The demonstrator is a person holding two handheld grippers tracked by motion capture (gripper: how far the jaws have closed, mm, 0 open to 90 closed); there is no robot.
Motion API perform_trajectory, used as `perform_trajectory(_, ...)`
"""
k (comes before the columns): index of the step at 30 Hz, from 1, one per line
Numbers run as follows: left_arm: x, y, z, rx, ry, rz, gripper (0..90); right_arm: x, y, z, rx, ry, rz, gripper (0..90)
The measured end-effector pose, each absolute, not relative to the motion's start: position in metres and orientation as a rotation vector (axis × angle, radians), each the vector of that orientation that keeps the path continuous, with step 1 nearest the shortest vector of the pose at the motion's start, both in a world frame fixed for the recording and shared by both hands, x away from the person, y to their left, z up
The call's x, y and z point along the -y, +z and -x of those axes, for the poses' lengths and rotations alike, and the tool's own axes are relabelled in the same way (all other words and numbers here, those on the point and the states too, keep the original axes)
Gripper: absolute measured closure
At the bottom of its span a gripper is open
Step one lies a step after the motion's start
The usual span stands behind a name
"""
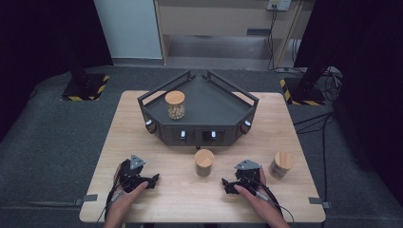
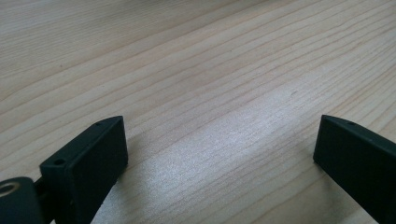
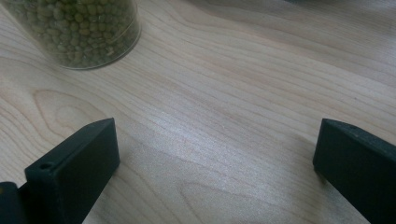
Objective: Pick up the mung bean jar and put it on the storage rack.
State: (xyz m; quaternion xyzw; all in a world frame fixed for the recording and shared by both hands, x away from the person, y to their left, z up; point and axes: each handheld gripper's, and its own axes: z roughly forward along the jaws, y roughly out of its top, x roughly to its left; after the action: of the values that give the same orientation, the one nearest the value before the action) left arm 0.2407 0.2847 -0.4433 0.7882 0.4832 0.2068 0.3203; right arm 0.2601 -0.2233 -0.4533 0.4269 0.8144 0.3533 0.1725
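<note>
Three glass jars with wooden lids are in the high view. One jar (image 1: 175, 104) of pale contents stands on the black angular tray (image 1: 214, 111). A second jar (image 1: 204, 162) stands mid-table in front of the tray, and a third jar (image 1: 281, 165) stands at the right. My left gripper (image 1: 152, 180) rests low on the wood at the front left, jaws open (image 2: 219, 135) over bare tabletop. My right gripper (image 1: 226, 184) rests at the front right, jaws open (image 3: 217, 140) and empty. The jar of green beans (image 3: 79, 32) stands just beyond its left jaw, apart from it.
The wooden table (image 1: 138, 128) stands on grey carpet. The black tray has low rails and small white knobs (image 1: 182, 134) along its front face. Cables (image 1: 318, 121) run over the floor at the right. Black stand bases (image 1: 85, 85) sit behind the table.
</note>
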Motion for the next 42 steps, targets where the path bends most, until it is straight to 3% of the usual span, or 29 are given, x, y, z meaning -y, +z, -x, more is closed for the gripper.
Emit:
perform_trajectory(15, -0.287, -0.443, -0.241, -1.261, 0.535, -2.075, 1.5, 0.232, -0.431, -0.277, -2.422, 0.993, -1.165, 3.0)
perform_trajectory(31, -0.286, -0.443, -0.241, -1.263, 0.537, -2.075, 1.4, 0.213, -0.401, -0.271, -2.407, 1.03, -1.042, 3.9)
perform_trajectory(42, -0.286, -0.443, -0.241, -1.263, 0.536, -2.075, 1.4, 0.203, -0.399, -0.272, -2.376, 1.094, -1.036, 4.2)
